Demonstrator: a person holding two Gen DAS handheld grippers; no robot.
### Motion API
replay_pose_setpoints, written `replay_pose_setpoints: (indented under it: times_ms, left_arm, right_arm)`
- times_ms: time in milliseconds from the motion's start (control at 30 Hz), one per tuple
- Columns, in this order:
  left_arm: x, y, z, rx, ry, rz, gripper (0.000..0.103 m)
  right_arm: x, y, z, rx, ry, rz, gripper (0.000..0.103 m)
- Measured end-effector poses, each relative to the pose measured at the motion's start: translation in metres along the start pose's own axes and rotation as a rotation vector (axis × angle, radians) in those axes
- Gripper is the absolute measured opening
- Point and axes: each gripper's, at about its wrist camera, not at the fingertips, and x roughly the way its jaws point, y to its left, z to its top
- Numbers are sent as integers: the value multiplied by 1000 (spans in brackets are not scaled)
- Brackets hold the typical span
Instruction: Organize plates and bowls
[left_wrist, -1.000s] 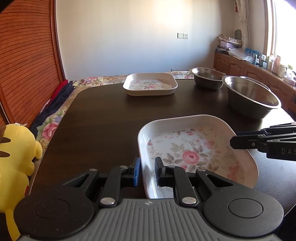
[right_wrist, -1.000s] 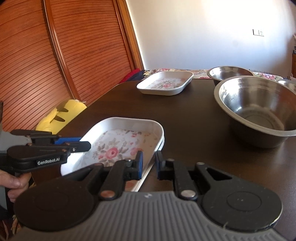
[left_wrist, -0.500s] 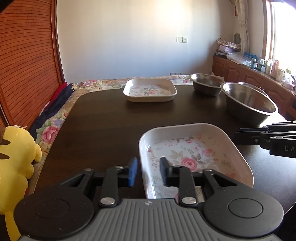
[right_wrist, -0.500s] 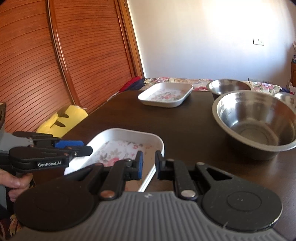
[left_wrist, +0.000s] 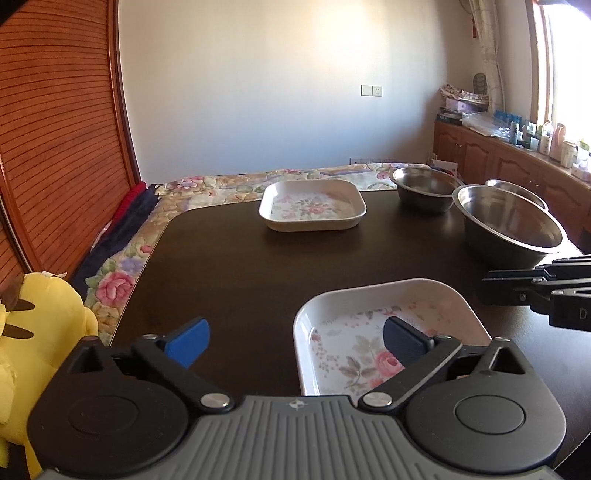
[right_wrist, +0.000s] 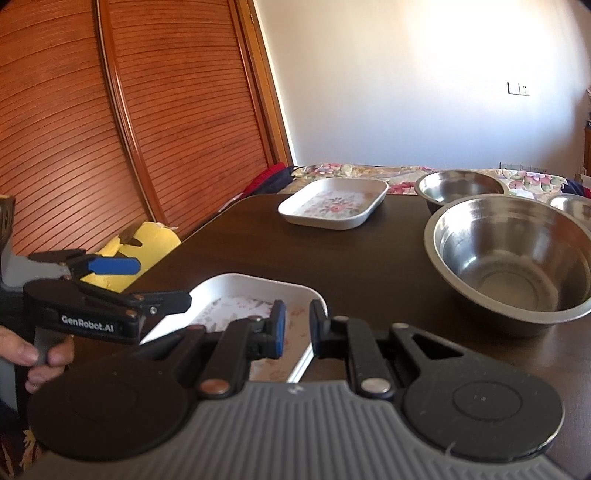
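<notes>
Left gripper (left_wrist: 295, 338) jaws have sprung wide apart, straddling the near floral plate's (left_wrist: 373, 354) left rim. Right gripper (right_wrist: 295, 325) remains nearly closed, empty. Far plate (left_wrist: 312, 205) at twelve o'clock. Pickup appears imminent.

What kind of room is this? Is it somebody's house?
Probably a room in a home: a dark wooden table holds flowered dishes and steel bowls, a yellow plush toy sits beside it, and wooden cupboards line the window wall.
</notes>
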Motion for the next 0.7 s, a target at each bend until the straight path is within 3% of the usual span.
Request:
replay_pose_setpoints:
  times_ms: [333, 700]
  left_arm:
    - [5, 4, 16, -10, 22, -7, 103]
    - [7, 8, 50, -3, 8, 7, 103]
  right_arm:
    - [6, -4, 6, 7, 10, 0, 17]
    - [14, -12, 47, -19, -8, -1, 17]
